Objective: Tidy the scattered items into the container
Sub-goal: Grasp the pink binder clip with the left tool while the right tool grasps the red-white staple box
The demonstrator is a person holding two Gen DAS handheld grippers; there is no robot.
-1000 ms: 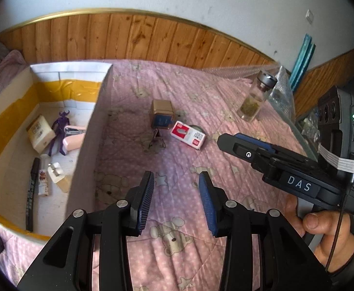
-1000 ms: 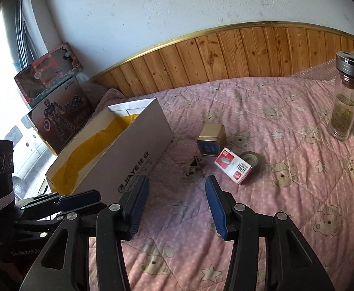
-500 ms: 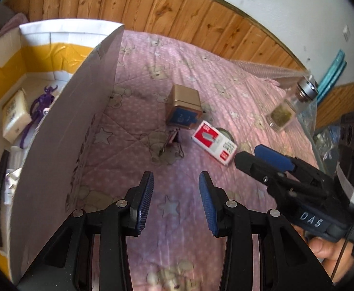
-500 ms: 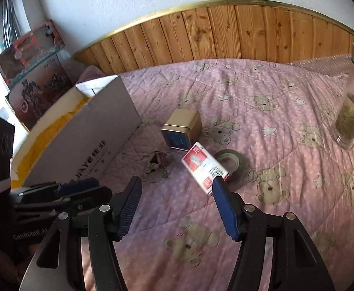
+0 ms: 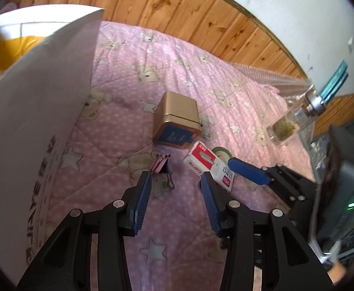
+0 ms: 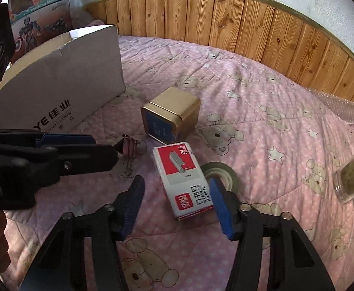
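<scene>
On the pink bear-print quilt lie a red-and-white staples box, a pink binder clip, a gold tin and a tape roll. My right gripper hangs low over the staples box. Its jaws are closing with the box between them. The right pad is at the box's edge, while the left pad stands apart from it. My left gripper is opening, with only quilt between its pads. The binder clip lies just past its left fingertip. The cardboard container stands at the left.
A glass bottle with greenish contents stands on the quilt at the right. Wood panelling runs behind the bed. Toy boxes lean behind the container. Each gripper shows in the other's view: the right, the left.
Both grippers have come down and forward onto the scattered items. The right one now straddles the staples box. The container's inside has slid out of the left wrist view.
</scene>
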